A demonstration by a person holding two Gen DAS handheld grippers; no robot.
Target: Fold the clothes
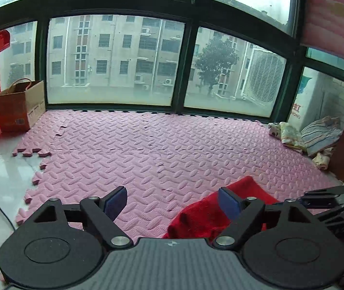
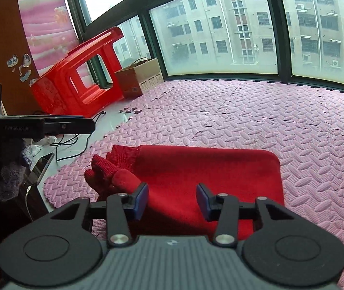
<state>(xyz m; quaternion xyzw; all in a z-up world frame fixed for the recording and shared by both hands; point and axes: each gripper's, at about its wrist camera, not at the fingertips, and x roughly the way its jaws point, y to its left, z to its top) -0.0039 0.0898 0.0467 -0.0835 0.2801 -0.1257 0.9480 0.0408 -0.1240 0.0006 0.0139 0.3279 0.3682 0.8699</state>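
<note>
A red knitted garment (image 2: pixel 208 169) lies folded into a rough rectangle on the pink foam mat (image 2: pixel 244 111), its ribbed cuffs bunched at the left. My right gripper (image 2: pixel 172 201) is open and empty just above the garment's near edge. In the left wrist view the same red garment (image 1: pixel 205 210) lies at the lower right. My left gripper (image 1: pixel 173 203) is open and empty over the mat, its right finger over the garment's edge. The other gripper's black fingers (image 1: pixel 326 193) show at the far right.
A red plastic stool (image 2: pixel 80 72) and a brown cardboard box (image 2: pixel 138 77) stand by the window at the left. Folded striped and patterned clothes (image 1: pixel 302 135) are stacked at the mat's far right corner. Cables (image 2: pixel 75 142) and a phone (image 2: pixel 43 166) lie on the bare floor.
</note>
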